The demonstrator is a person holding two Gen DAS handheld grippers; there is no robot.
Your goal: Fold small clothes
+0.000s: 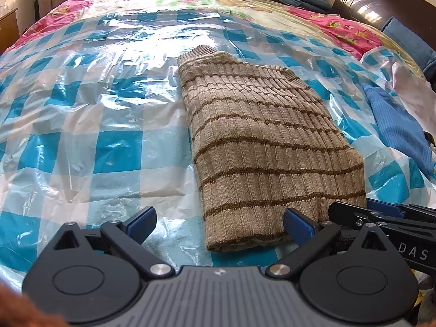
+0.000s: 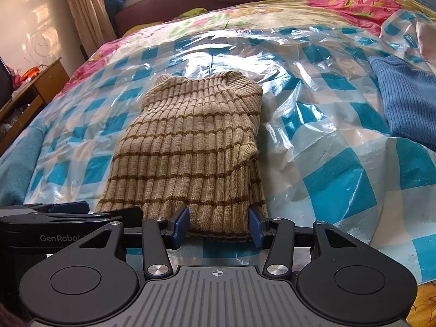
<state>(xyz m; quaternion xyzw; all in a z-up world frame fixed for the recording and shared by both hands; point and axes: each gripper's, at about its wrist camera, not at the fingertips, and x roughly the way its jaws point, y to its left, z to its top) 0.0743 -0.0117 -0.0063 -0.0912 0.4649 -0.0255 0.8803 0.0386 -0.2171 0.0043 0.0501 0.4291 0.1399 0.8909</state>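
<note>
A beige ribbed sweater with brown stripes (image 1: 261,141) lies folded lengthwise on the blue-and-white checked plastic sheet (image 1: 95,136), collar at the far end. It also shows in the right wrist view (image 2: 190,147). My left gripper (image 1: 219,224) is open at the sweater's near hem, its right fingertip (image 1: 298,226) touching the hem's right part. My right gripper (image 2: 218,224) is open with both pads astride the near hem's right part. The right gripper shows at the right of the left wrist view (image 1: 381,215); the left gripper lies at the left of the right wrist view (image 2: 68,212).
A blue knitted garment (image 2: 406,100) lies on the sheet to the right, also in the left wrist view (image 1: 397,128). A pink floral quilt (image 1: 346,27) covers the bed beyond. A wooden side table (image 2: 35,87) stands at the left, curtains and a headboard behind.
</note>
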